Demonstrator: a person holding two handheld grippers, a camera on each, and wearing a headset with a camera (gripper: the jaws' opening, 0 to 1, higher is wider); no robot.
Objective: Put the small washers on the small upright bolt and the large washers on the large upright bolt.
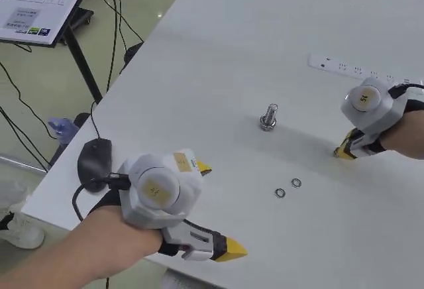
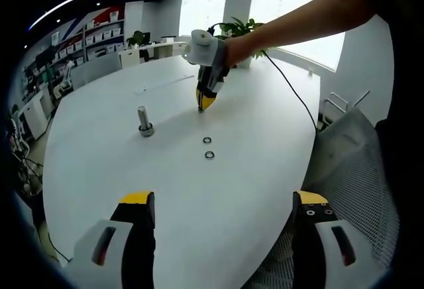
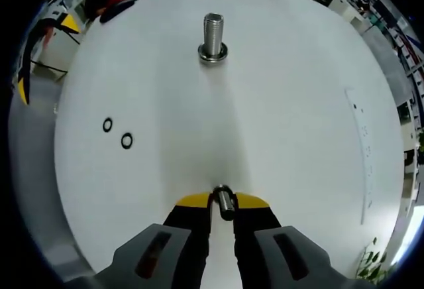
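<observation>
Small bolt (image 3: 224,204) is pinched in my right gripper (image 3: 222,198); my left gripper (image 2: 224,199) fingers gape apart. I should stand it straight, then let go slowly.

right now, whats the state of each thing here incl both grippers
left gripper: open, empty
right gripper: shut on small bolt
small bolt: clamped between the right gripper's fingers
large bolt: upright on the table, untouched
two small washers: loose, flat on the table, not on a bolt
laptop: open
</observation>
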